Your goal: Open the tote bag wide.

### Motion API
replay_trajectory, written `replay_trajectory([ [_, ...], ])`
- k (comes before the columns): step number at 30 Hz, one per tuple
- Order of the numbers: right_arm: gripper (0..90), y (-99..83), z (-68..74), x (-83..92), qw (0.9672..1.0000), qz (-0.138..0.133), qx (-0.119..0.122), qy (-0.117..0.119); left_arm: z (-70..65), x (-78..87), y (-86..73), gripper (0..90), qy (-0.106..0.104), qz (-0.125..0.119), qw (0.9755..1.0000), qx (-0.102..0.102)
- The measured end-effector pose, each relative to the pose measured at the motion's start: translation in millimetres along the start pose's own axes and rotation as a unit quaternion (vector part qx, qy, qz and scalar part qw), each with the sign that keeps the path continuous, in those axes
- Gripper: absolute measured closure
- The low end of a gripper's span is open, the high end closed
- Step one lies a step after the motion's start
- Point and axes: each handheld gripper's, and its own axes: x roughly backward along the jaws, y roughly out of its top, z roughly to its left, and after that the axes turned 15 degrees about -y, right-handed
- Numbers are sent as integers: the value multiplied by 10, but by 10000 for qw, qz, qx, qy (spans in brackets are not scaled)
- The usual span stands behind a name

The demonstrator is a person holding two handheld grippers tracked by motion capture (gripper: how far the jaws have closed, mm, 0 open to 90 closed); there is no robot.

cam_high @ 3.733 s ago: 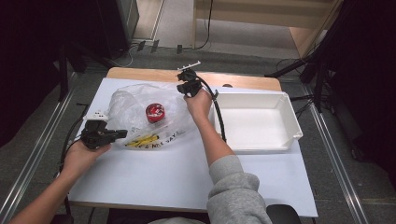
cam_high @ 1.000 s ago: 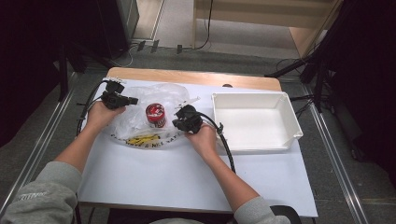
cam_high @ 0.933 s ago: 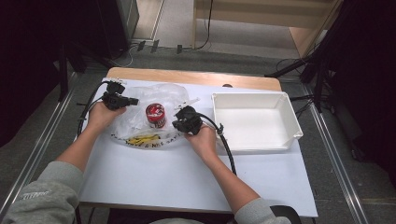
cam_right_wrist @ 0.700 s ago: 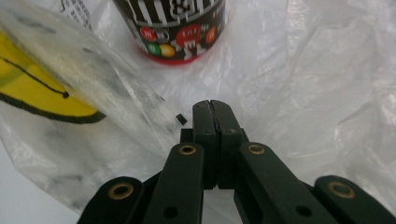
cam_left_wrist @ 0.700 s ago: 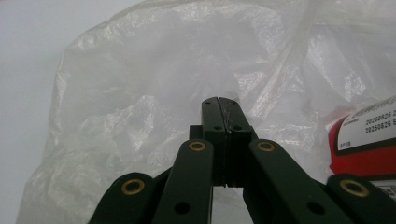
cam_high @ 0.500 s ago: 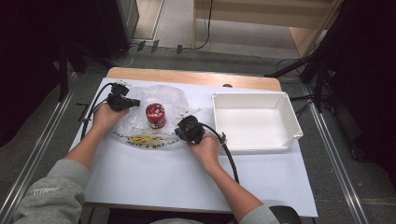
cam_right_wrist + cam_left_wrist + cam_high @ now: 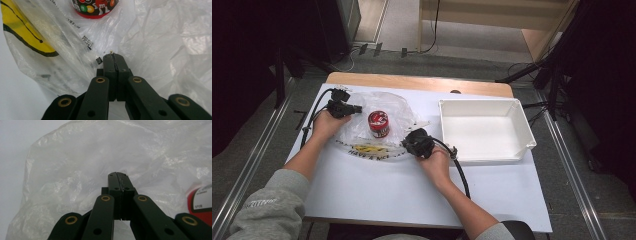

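Note:
A clear plastic bag (image 7: 398, 106) with yellow print lies crumpled on the white table (image 7: 412, 200), and a red M&M's tub (image 7: 378, 123) stands upright in its middle. My left gripper (image 7: 357, 108) sits at the bag's left edge, jaws shut, with thin film caught in the seam (image 7: 117, 173). My right gripper (image 7: 406, 144) is at the bag's front right edge, just right of the tub, jaws together on the film (image 7: 113, 55). The bag (image 7: 75, 170) and tub (image 7: 200, 202) appear in the left gripper view. In the right gripper view the tub (image 7: 95, 7) lies ahead.
A white empty tray (image 7: 492, 159) stands to the right of the bag, close behind my right hand. A wooden strip (image 7: 412, 82) runs along the table's far edge. Cables trail from both grippers across the table.
My right gripper has slid toward the table's front along the bag's right side. Since the oldest frame the left hand went from the front left to the bag's back left.

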Motion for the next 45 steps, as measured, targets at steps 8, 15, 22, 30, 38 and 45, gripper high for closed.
replay_trajectory([
  [8,900,-21,-5,17,10000,-4,-5,14,77,34,14,900,428,-98,9990,75],
  [15,900,-42,-12,37,10000,-5,17,33,117,53,31,900,559,-106,9982,204],
  [22,900,-41,-13,48,10000,29,43,11,142,77,35,900,427,-103,9982,399],
  [30,900,-9,-20,47,10000,-22,10,38,84,148,54,900,167,-96,9995,262],
  [38,900,38,-37,101,9999,-117,-69,105,-44,256,84,900,-136,-49,9999,92],
  [45,900,82,-20,124,9996,-192,-62,199,-181,430,157,900,-265,-276,9993,-49],
])
